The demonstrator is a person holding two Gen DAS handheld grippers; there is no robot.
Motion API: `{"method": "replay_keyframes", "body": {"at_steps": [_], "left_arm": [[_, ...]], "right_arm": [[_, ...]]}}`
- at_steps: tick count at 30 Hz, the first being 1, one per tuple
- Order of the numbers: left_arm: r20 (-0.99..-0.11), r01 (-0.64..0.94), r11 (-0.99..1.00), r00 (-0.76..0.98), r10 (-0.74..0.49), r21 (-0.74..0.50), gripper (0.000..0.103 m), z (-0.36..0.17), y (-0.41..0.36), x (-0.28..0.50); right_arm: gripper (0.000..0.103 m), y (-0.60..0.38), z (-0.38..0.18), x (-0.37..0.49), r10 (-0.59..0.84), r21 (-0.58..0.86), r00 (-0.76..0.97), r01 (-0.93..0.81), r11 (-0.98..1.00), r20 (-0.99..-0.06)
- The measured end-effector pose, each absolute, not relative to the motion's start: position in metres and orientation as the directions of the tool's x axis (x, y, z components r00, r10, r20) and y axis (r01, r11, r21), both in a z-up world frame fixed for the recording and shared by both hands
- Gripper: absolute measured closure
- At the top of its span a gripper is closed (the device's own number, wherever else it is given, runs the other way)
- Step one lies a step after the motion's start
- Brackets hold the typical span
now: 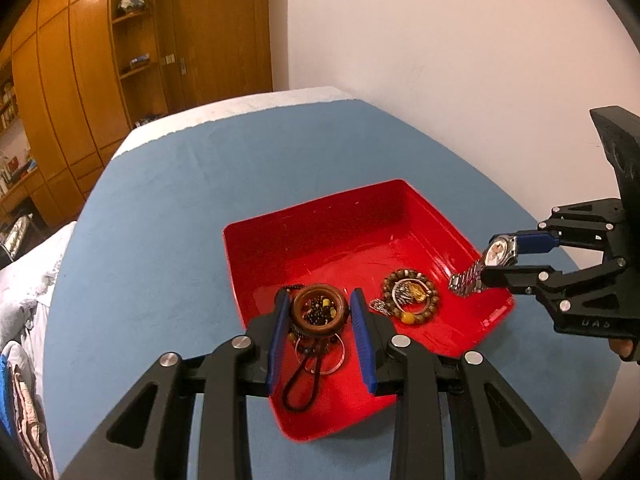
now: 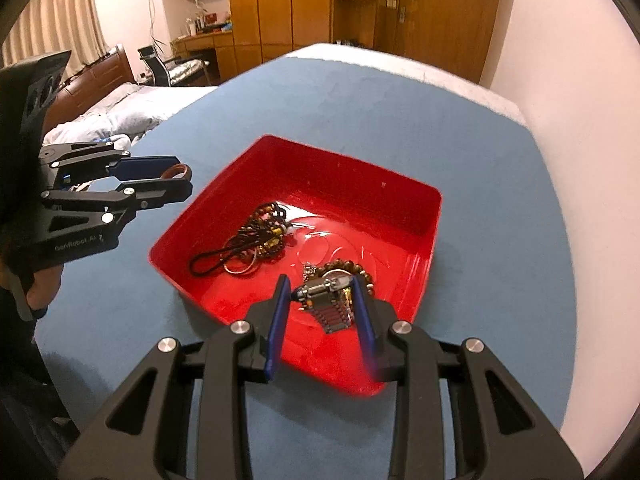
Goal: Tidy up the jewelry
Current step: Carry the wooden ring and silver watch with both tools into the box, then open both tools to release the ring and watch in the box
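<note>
On the left, the left gripper [image 1: 318, 308] holds a brown wooden bangle [image 1: 319, 311] between its blue pads, closed only as far as the ring allows; in the right wrist view the bangle [image 2: 176, 171] is raised above the blue cloth [image 2: 360, 112], just beside the left rim of the red tray [image 2: 352, 168]. Inside the tray, on its left part, lies a tangled pile of dark cord and small beads [image 2: 256, 236] with a thin metal ring under it. More to the right lies a bead bracelet [image 1: 410, 294] with some shiny pieces inside its circle and a small silver pendant touching it. At the right edge, the right gripper [image 1: 498, 258] is clamped on a silver watch [image 1: 496, 252], and the metal band hangs down over the tray's right rim. I judge that the task is in an early or middle stage: two pieces are lifted, but the rest is mixed together in the one tray, and no separate place for sorted pieces is visible. It is hard to tell how many necklaces are in the tangle, because the left gripper covers part of it. The watch face is too small to read, and the bed and shelves behind are blurred.
</note>
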State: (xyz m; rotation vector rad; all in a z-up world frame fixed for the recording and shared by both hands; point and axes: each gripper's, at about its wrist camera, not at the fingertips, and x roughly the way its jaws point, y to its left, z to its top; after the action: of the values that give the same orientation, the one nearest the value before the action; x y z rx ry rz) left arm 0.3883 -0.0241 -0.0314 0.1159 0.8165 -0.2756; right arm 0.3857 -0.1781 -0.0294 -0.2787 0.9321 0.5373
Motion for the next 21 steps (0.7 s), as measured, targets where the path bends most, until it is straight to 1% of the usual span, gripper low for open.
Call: {"method": "replay_keyframes", "body": {"at_steps": [10, 21], "left_arm": [[-0.796, 0.268, 0.962, 0.572, -0.197, -0.045, 0.072, -0.085, -0.025, 0.425], [-0.825, 0.277, 0.960, 0.532, -0.190, -0.043, 0.072, -0.112, -0.031, 0.436]], "right_arm": [[0.073, -0.172, -0.076, 0.427, 0.273, 0.026, 0.398, -0.525, 0.851, -0.876], [0.073, -0.165, -0.095, 0.448, 0.261, 0.031, 0.364, -0.531, 0.847, -0.894]]}}
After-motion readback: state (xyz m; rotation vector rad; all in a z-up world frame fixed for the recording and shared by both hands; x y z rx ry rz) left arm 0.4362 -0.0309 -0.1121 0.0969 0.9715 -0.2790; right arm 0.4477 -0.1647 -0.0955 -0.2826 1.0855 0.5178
